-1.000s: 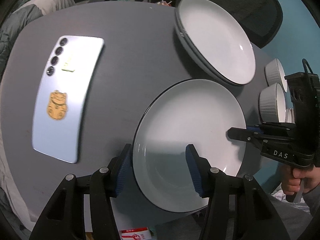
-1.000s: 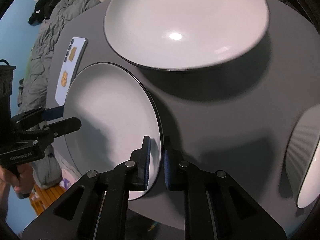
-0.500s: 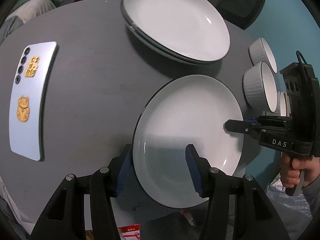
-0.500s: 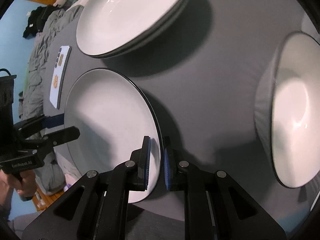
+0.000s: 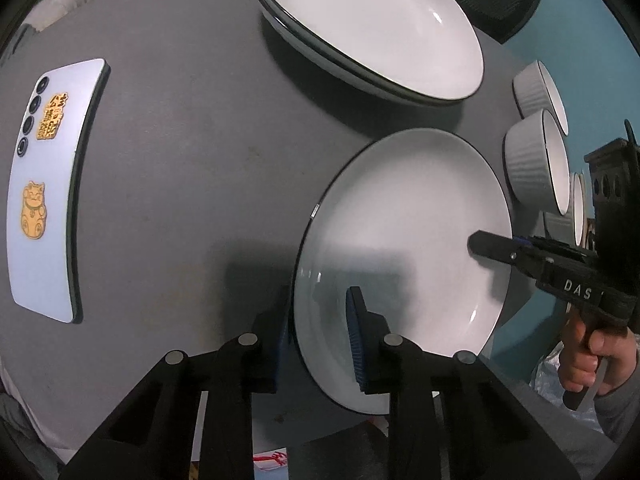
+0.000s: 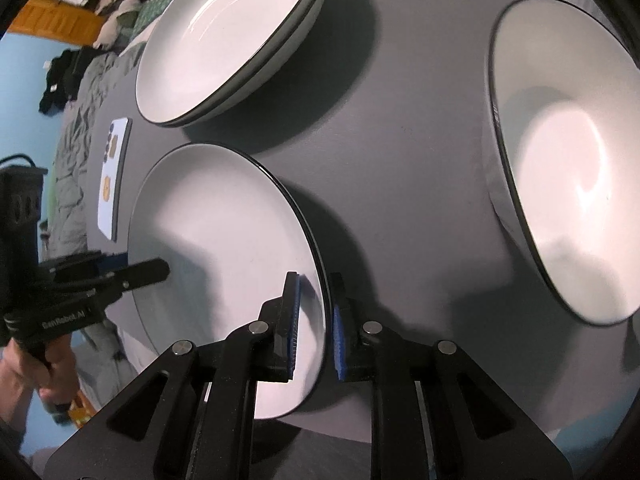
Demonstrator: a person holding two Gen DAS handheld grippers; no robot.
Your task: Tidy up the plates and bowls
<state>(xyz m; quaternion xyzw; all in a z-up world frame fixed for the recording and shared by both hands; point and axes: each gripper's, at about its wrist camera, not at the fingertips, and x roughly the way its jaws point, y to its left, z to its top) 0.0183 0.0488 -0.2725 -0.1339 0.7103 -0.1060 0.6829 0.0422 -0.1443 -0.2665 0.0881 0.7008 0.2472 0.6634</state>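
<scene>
The white plate [image 5: 404, 216] is held by its rim on two opposite sides: the left gripper [image 5: 320, 332] and the right gripper [image 6: 314, 326] are each closed on the edge, one finger above and one below. The plate is shallow, glossy, with a thin dark rim. It is located over the grey table [image 5: 180, 140], near a plate stack [image 5: 368, 28], ribbed bowls [image 5: 532, 164] and a phone [image 5: 52, 188].
</scene>
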